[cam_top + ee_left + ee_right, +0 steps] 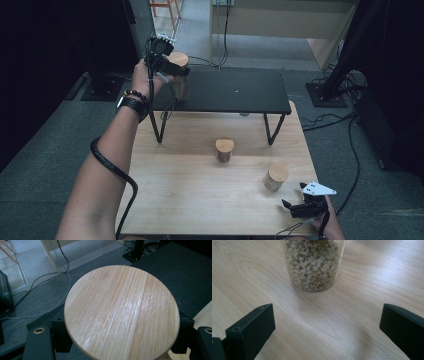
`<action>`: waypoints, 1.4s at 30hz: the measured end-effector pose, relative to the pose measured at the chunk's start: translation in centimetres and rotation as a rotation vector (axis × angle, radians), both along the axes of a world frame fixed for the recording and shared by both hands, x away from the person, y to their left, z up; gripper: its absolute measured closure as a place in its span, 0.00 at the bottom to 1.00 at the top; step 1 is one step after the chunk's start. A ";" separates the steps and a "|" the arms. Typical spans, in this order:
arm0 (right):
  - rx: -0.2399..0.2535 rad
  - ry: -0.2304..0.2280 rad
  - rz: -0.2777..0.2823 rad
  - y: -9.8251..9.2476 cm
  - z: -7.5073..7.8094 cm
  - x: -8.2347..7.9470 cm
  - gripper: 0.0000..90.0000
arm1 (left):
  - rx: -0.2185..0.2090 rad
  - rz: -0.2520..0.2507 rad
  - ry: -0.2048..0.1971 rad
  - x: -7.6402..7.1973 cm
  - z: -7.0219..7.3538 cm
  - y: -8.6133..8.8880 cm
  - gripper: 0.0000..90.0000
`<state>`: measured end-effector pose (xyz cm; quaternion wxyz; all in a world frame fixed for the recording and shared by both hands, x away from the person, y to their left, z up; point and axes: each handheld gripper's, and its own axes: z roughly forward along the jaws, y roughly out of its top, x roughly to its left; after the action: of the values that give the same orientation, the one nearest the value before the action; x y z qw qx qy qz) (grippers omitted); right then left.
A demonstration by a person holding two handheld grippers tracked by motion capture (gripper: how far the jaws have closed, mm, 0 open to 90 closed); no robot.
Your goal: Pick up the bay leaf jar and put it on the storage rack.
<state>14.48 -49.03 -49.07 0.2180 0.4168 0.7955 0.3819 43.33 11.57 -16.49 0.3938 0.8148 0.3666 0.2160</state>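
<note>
A jar with a round wooden lid (178, 59) (122, 312) is at the left end of a black raised shelf (235, 90). My left gripper (175, 70) (120, 335) is shut on it, one jaw pressing each side just under the lid. I cannot tell whether the jar rests on the shelf. A second wooden-lidded jar (224, 149) stands mid-table. A third (275, 177) (313, 263), holding pale grains, stands at the right. My right gripper (300, 205) (327, 327) sits open just in front of that jar, with nothing between its jaws.
The shelf stands on thin black legs (272, 129) at the back of the light wooden table (200, 200). A black cable (112, 167) loops along the left forearm. Cables (330, 120) and a dark stand base (327, 92) lie on the grey floor to the right.
</note>
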 end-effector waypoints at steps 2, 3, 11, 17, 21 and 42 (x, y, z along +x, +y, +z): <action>-0.001 0.001 0.001 0.0 0.0 0.0 0.00 | -0.009 0.008 -0.002 -0.1 -0.2 0.1 0.28; -0.001 0.000 0.001 0.0 0.0 0.0 0.00 | -0.014 0.010 -0.002 -0.2 -0.2 0.2 0.28; 0.003 -0.002 0.003 -0.1 0.0 0.0 0.00 | -0.030 0.021 0.001 -0.3 -0.5 0.6 0.25; 0.002 -0.001 0.002 0.0 0.0 0.0 0.00 | -0.039 0.007 0.004 -0.2 -0.7 0.8 0.20; 0.003 -0.002 0.003 -0.1 0.0 0.0 0.00 | -0.049 0.049 -0.004 -0.7 -0.6 0.5 0.05; 0.014 -0.007 0.007 -0.3 -0.1 -0.1 0.00 | -0.064 0.048 -0.034 -4.5 -1.4 2.8 0.00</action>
<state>14.38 -49.34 -49.19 0.2165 0.4142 0.7935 0.3898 38.87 14.41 -17.86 0.4206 0.7889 0.3862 0.2273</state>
